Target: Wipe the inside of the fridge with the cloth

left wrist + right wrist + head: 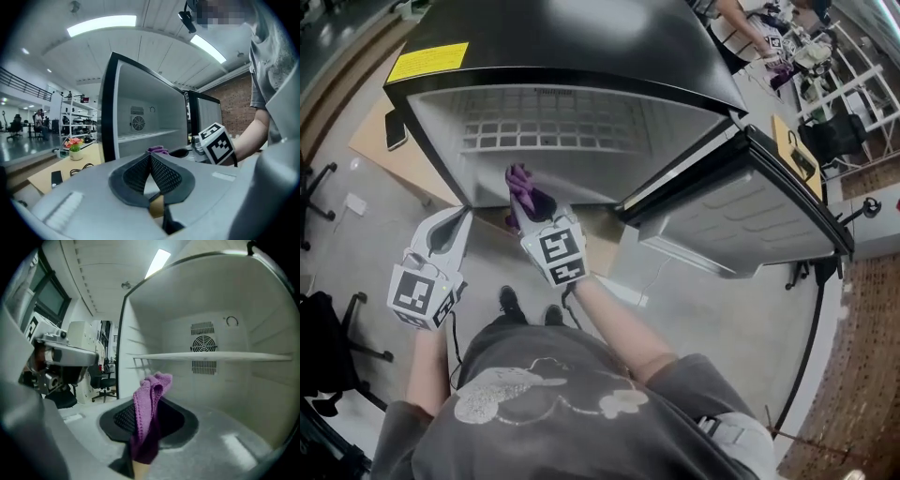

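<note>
The black fridge [581,37] stands open, its pale inside [553,131] with a wire shelf facing me. My right gripper [530,202] is shut on a purple cloth [519,183] and holds it at the lower front of the opening. In the right gripper view the purple cloth [147,413] sticks up from the right gripper [146,427], with the shelf [211,357] and rear fan grille [202,343] ahead. My left gripper [455,225] hangs shut and empty just left of the fridge's front edge. In the left gripper view the left gripper [151,164] has its pads pressed together.
The fridge door [750,202] swings out to the right. A phone [396,131] lies on a wooden board left of the fridge. Black office chairs [337,347] stand at the left. My shoes [511,302] are on grey floor. Shelving and a flower pot [75,147] show far left.
</note>
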